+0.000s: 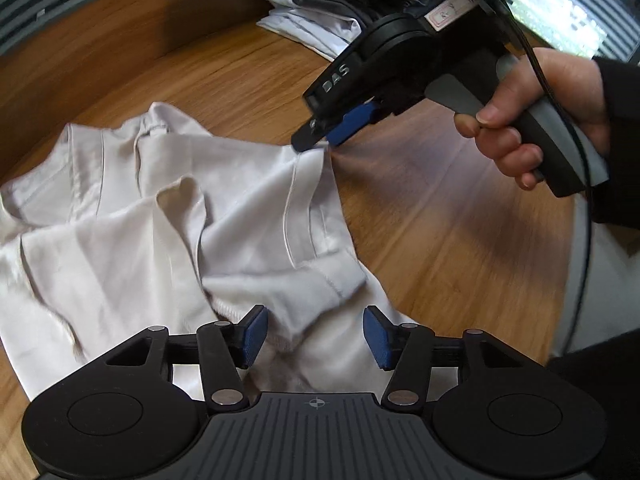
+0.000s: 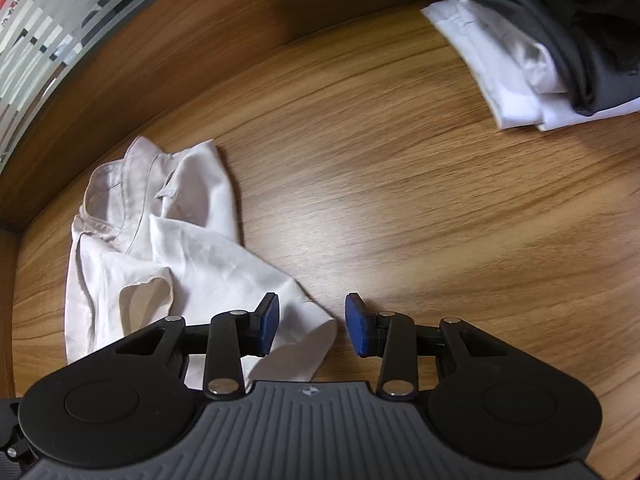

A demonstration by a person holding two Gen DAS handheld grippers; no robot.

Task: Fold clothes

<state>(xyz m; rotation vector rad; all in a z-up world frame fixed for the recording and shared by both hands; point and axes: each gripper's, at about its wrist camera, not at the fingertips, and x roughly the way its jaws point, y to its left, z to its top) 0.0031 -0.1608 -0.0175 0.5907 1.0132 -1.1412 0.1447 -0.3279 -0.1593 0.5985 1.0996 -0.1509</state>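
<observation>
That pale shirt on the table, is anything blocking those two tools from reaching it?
Nothing visible does. The left tool hangs open right over the pale shirt, the right tool open at its corner. The folded stack lies far off.

I see the table (image 2: 400,200) as wood-grain laminate, smooth with a soft sheen where light falls. The pale garment (image 1: 240,208) on it is thin, matt woven cloth, creased, with stitched hems. My left claw (image 1: 315,336) is matt black plastic with small bright metal rivets and ribbed blue rubbery pads (image 1: 254,334). The stack of folded clothes (image 2: 540,48) looks like soft cloth, white and dark grey.
</observation>
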